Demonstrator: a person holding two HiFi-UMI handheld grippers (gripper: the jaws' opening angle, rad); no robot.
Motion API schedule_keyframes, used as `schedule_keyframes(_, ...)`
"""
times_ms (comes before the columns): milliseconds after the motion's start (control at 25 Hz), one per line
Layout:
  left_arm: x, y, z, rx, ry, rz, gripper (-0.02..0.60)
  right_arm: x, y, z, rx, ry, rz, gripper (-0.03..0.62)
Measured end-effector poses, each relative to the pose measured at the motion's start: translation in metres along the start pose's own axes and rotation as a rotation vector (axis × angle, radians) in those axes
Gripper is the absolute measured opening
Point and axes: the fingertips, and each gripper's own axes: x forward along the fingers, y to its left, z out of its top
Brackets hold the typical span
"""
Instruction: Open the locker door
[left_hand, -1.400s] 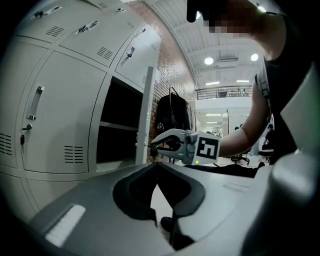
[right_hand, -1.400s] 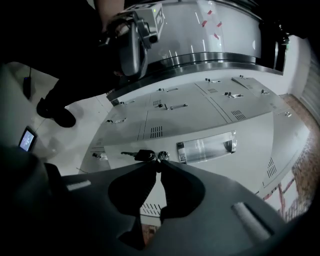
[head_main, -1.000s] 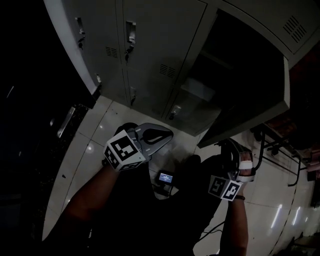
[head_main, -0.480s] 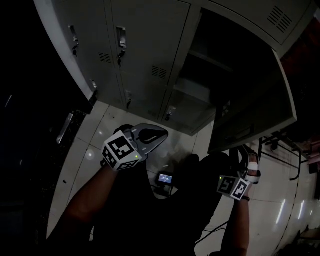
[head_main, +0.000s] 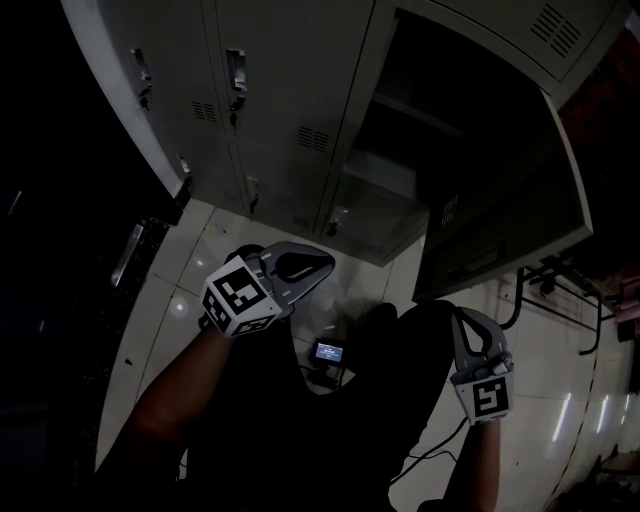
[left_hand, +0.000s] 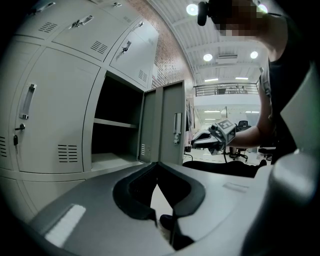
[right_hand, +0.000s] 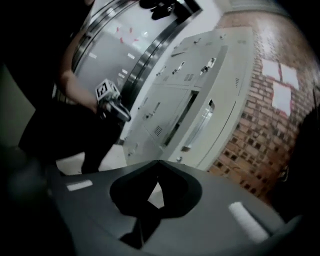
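Grey metal locker door (head_main: 500, 215) hangs wide open at the right edge of the grey locker bank (head_main: 290, 70), vent slots showing. Its dark compartment (head_main: 430, 150) holds one shelf. Left hand-held gripper (head_main: 322, 266): jaws together. Right hand-held gripper (head_main: 459, 320): together too, below the door.

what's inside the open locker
The open locker has one shelf across it, and its bottom looks bare. Above the shelf and toward the back it is too dark to tell.
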Motion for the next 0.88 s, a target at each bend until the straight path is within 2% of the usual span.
schedule_keyframes(160,0.001,0.0,-0.001,0.001,0.004,0.002,0.012,0.013,0.02,0.022,0.182,-0.115,0.119,0.002)
schedule_keyframes(320,0.001,-0.001,-0.002,0.0,0.009,0.001,0.012,0.031,0.034,0.036,0.273,-0.168,0.194,0.002)
schedule_keyframes(720,-0.001,-0.002,-0.001,0.001,0.01,-0.007,0.012,0.046,0.033,0.033,0.506,-0.241,0.26,0.002)
schedule_keyframes(800,-0.001,-0.003,-0.002,0.0,0.013,-0.007,0.012,0.045,0.034,0.035,0.522,-0.259,0.272,0.002)
schedule_keyframes(880,-0.001,-0.003,-0.002,0.0,0.016,-0.009,0.012,0.045,0.036,0.034,0.494,-0.247,0.266,0.002)
